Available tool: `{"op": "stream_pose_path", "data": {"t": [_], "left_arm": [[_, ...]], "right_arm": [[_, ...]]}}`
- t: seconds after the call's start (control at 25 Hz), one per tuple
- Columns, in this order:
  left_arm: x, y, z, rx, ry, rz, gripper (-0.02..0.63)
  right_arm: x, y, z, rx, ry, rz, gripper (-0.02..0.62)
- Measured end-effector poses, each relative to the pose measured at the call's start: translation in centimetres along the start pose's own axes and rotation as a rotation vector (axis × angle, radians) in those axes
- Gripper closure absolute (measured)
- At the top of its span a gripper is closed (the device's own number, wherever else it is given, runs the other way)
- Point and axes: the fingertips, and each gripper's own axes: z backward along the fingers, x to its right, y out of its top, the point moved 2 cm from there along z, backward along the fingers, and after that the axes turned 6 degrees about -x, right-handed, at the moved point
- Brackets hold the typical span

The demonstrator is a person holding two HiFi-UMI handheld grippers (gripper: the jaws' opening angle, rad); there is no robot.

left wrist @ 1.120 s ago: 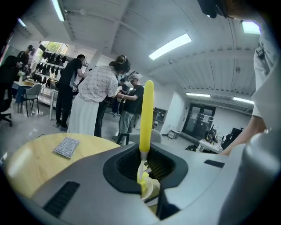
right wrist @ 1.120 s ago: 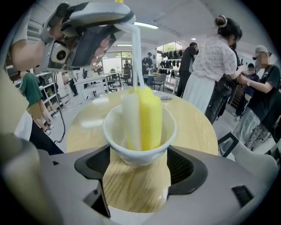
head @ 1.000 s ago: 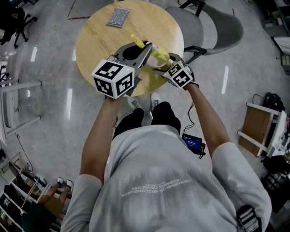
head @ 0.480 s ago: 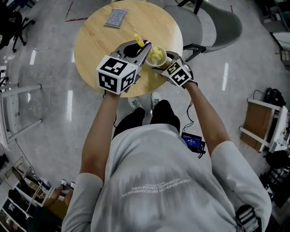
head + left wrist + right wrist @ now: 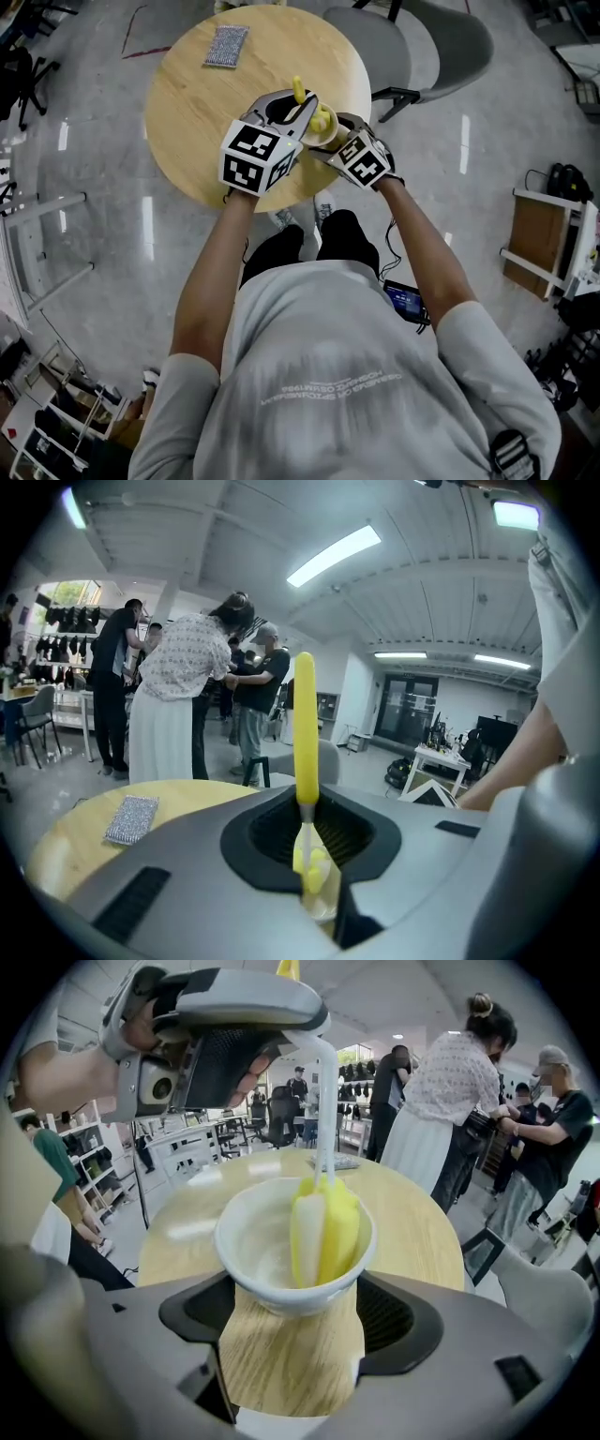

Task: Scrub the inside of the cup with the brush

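Our left gripper (image 5: 307,850) has its jaws shut tight on the brush (image 5: 305,724) by its yellow handle. Our right gripper (image 5: 294,1305) has its jaws clamped on the sides of the white cup (image 5: 251,1241). The brush's sponge head sits inside the cup, over the worktop's (image 5: 202,103) near-right edge. A scouring pad (image 5: 225,45) lies by the far-left edge.

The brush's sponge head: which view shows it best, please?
The right gripper view: the sponge head stands large inside the cup. The left gripper view shows mostly the brush handle; the head view, a yellow speck.

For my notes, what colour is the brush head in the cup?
Yellow and white brush head, best in the right gripper view.
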Motion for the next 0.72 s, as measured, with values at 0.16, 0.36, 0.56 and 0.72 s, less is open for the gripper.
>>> {"op": "stream_pose_path", "data": {"t": [0.16,0.36,0.56,0.72], "left_arm": [[0.2,2.2,0.5,0.049,0.009,0.013,0.556],[0.6,7.7,4.2,0.21,0.039,-0.039,0.557],[0.0,11.2,7.3,0.28,0.015,-0.044,0.557],[-0.3,7.6,5.6,0.159,-0.03,-0.01,0.557]], "right_arm": [[0.1,-0.3,0.1,-0.004,-0.005,0.002,0.175],[0.2,-0.5,-0.1,-0.005,-0.008,-0.003,0.175],[0.2,-0.3,0.0,-0.005,-0.015,-0.003,0.173],[-0.2,0.2,0.0,0.01,-0.017,-0.017,0.173]]}}
